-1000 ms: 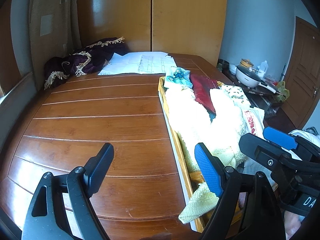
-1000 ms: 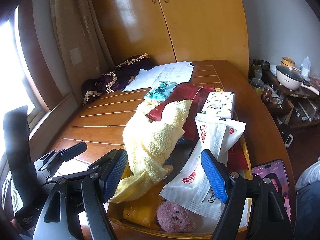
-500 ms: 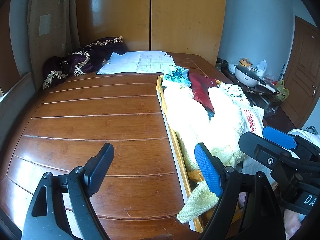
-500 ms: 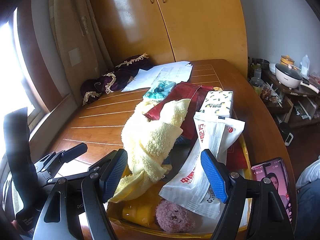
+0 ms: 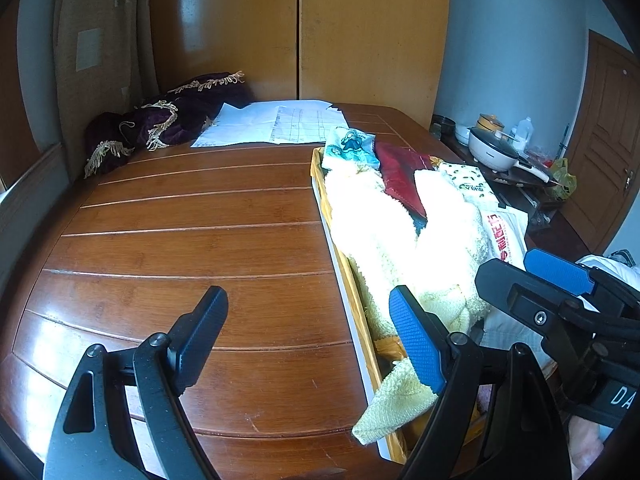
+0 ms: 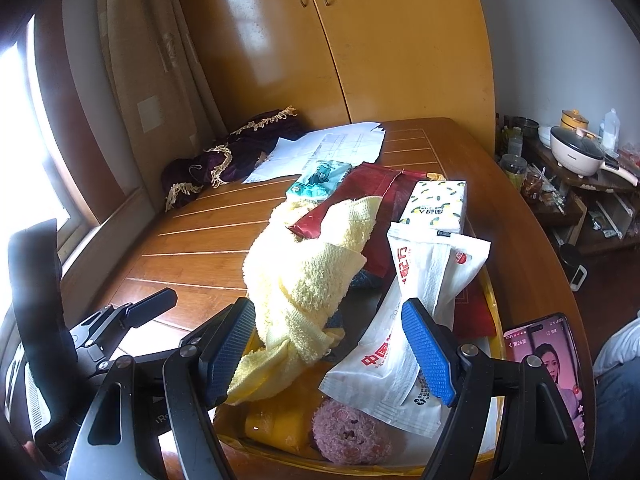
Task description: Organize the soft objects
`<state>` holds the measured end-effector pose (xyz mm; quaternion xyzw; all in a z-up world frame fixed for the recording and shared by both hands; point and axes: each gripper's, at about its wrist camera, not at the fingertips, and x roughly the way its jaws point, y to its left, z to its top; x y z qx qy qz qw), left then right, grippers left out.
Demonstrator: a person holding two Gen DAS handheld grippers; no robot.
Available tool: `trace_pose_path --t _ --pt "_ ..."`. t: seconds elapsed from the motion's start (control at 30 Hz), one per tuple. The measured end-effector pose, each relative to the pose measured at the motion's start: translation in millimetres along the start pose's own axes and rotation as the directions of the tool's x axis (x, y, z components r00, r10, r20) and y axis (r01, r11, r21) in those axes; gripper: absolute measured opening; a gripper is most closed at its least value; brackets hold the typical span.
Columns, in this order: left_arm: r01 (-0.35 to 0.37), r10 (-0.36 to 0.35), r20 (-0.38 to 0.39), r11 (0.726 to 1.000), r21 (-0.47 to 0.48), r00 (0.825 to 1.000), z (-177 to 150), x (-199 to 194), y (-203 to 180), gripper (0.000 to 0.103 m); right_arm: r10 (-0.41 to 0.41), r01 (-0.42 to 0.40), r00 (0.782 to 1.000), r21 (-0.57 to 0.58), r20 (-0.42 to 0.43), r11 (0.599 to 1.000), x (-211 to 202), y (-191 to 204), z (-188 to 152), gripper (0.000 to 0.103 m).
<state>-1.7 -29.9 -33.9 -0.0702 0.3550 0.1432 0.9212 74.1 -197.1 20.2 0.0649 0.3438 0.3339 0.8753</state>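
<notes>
Over the tray (image 6: 494, 304) w/ the yellow towel (image 6: 308, 272) heaped inside, right gripper (image 6: 330, 344) and left gripper (image 5: 308, 344) both stay wide, empty; barely any shift since earlier.

Glossy wooden table (image 5: 192, 248) — nubby terry-cloth towel (image 6: 308, 280)

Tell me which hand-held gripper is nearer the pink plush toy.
Right. The right hand-held gripper hangs open just above the pink plush toy; the left hand-held gripper sits over bare table beside the tray.
</notes>
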Motion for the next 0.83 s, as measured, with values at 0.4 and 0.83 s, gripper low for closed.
trace_pose_path --t 0.4,0.83 --pt "-0.001 0.001 0.000 1.000 0.005 1.000 0.1 -0.2 0.0 0.083 -0.001 0.001 1.000 0.007 0.000 1.000 -0.4 0.2 0.4 0.078" --pt "-0.012 0.012 0.040 1.000 0.014 0.999 -0.4 -6.0 -1.0 0.083 0.006 -0.006 1.000 0.015 0.008 1.000 -0.5 0.1 1.1 0.078"
